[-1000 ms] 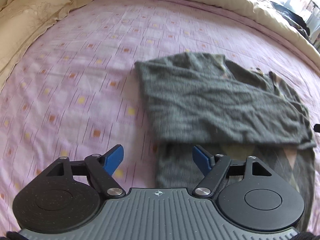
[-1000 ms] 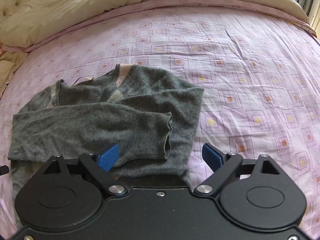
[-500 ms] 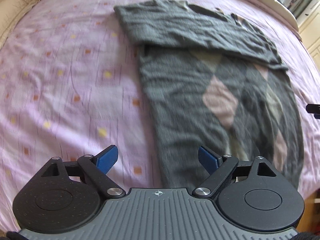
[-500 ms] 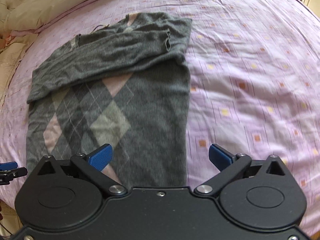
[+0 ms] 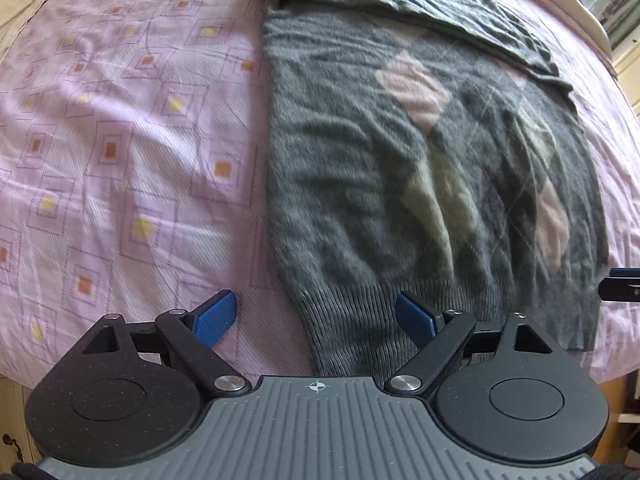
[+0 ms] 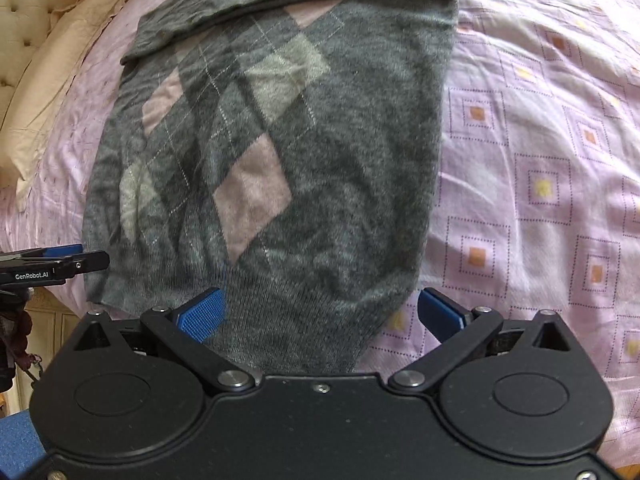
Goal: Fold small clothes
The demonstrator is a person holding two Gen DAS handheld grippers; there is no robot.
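Both my hand-held grippers, left (image 5: 316,318) and right (image 6: 320,314), hang spread over the sweater's (image 5: 400,168) hem, body stretching toward twelve o'clock.

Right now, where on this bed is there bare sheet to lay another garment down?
Bare pink sheet lies beside the grey sweater in the left wrist view, and more on its other side in the right wrist view. The near edge is crowded: the left gripper and right gripper hang open over the hem.

A bed with a pink square-patterned sheet (image 5: 120,152), cream pillow (image 6: 52,80) and tufted cream headboard (image 6: 24,4) in daylight.
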